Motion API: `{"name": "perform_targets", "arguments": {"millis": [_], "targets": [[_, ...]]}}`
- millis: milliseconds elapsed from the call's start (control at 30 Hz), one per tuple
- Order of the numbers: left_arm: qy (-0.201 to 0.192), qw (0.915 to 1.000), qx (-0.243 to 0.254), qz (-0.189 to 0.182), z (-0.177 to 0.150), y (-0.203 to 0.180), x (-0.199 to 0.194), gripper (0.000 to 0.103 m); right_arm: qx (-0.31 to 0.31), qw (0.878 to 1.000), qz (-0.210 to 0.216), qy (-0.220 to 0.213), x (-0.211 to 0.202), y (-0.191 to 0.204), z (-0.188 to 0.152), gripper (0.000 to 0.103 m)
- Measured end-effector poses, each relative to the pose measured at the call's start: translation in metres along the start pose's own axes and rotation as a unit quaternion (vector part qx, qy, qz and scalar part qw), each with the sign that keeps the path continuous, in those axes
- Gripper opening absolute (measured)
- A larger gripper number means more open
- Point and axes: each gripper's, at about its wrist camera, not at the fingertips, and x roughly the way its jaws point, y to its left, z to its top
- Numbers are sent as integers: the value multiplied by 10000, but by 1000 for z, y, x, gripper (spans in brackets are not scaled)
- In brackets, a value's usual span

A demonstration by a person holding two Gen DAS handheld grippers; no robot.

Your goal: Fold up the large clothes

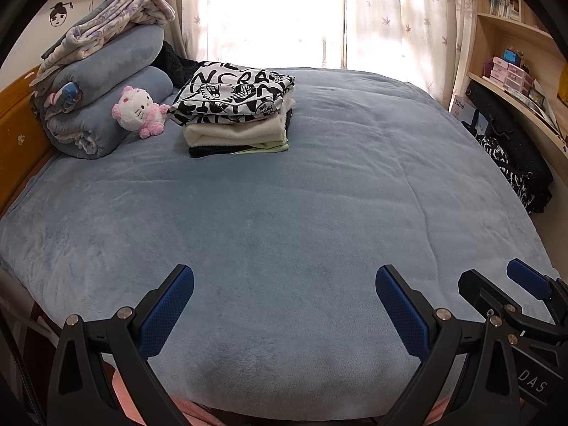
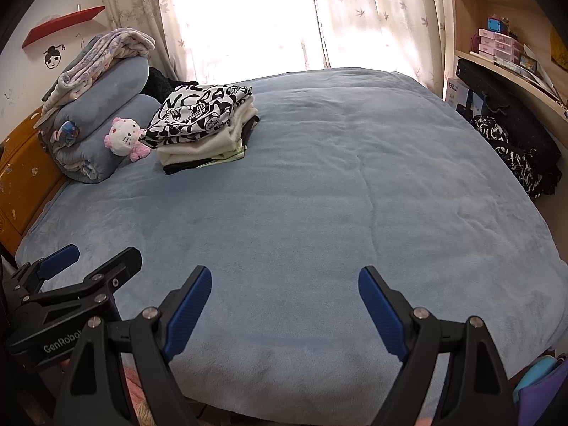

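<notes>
Two tools hang over the bed's (image 1: 284, 213) near edge. Left wrist view: the left tool (image 1: 284, 284) gapes, empty; the folded stack (image 1: 234, 113) sits toward the far left corner, beside the plush (image 1: 136, 110). Right wrist view: the right tool (image 2: 284, 284) gapes, empty too. Probably the next garment should be spread flat mid-bed before creasing.

Stack of folded clothes (image 1: 236, 110) on the bed (image 1: 284, 213), plush toy (image 1: 136, 110) just left, rolled blankets (image 1: 103, 85) behind.
</notes>
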Motion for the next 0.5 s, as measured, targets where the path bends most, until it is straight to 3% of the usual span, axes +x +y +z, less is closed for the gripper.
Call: {"name": "perform_targets", "arguments": {"millis": [500], "targets": [[51, 10000, -40, -7, -1, 1, -1, 101, 6, 10000, -37, -4, 1, 3, 2, 85]]}}
